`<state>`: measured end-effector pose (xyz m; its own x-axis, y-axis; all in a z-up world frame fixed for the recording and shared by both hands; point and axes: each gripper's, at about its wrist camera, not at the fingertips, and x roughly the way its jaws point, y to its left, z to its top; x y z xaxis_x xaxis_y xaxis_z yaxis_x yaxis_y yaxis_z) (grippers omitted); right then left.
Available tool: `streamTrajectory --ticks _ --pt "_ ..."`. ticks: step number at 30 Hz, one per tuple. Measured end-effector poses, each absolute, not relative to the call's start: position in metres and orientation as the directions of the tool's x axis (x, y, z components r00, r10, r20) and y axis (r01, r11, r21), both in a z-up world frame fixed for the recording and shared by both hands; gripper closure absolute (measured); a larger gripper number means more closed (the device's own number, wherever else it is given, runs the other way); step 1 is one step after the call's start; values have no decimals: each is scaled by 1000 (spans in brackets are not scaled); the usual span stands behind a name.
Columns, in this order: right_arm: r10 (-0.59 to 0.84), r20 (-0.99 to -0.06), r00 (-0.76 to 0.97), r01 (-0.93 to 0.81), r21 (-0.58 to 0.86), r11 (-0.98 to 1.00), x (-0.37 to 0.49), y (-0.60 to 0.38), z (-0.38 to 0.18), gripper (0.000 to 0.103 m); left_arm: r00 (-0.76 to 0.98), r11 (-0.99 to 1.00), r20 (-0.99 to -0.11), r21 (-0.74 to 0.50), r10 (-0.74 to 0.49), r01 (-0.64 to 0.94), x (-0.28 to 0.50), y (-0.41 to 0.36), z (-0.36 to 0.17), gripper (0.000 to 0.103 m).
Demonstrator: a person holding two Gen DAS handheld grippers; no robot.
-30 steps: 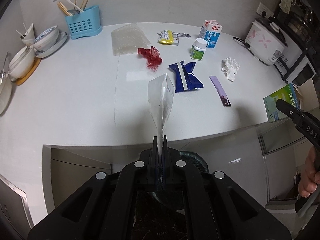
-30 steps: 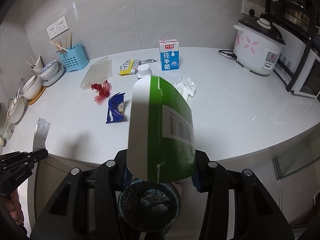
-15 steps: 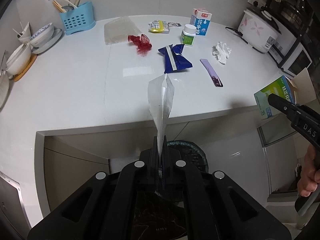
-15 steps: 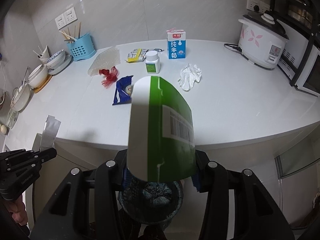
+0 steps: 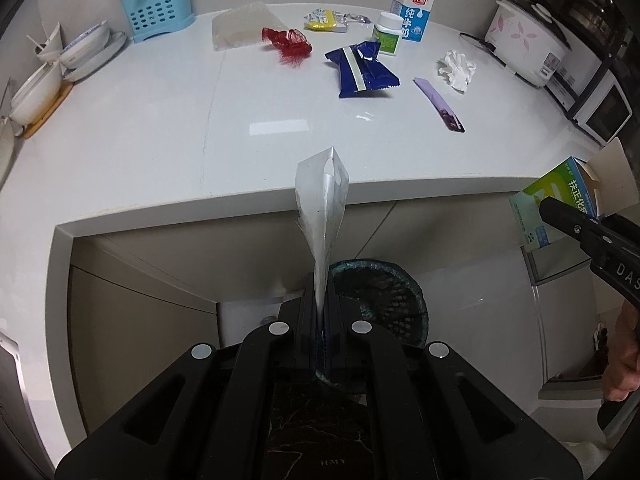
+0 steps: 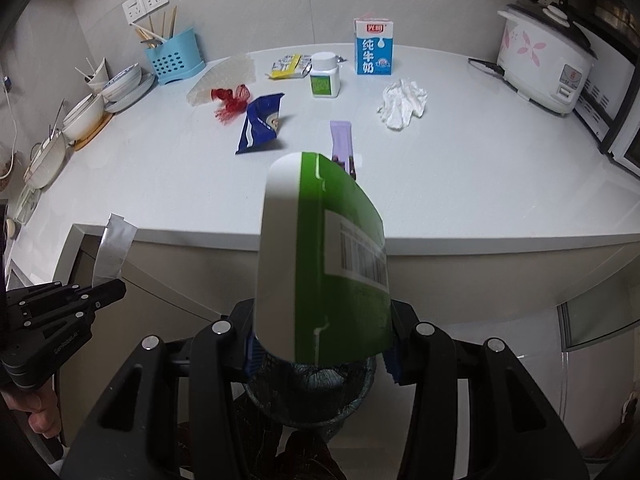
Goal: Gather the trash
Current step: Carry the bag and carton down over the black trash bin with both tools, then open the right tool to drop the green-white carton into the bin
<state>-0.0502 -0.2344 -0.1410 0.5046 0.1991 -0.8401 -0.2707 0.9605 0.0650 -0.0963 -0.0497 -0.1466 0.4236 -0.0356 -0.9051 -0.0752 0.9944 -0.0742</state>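
Milk carton [image 6: 374, 49]: "纯牛奶"; right gripper [image 5: 592, 236]: "DAS".

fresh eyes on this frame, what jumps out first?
The green and white carton filling the right wrist view, clamped in the right claw directly above the mesh trash bin. Next, the silver foil wrapper standing up from the shut left claw, near the same bin. Behind both, wrappers and a milk carton litter the white counter.

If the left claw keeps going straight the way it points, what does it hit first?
Likely the counter edge, just beyond the silver wrapper that the left claw holds; depth is unclear.
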Motion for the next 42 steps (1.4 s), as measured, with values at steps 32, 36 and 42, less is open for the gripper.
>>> streamTrajectory --ticks 32,36,42 --pt "197 -927 320 -346 79 935 -57 -211 -290 59 376 990 -917 -142 -135 9 -101 -54 -255 102" --pt "197 -938 285 -346 91 934 -56 -210 -307 59 366 990 -921 -139 -136 18 -101 -56 -261 102" --pt "206 -942 267 -346 106 932 -54 -207 -316 53 358 991 -924 -129 -133 35 -104 -61 -261 102"
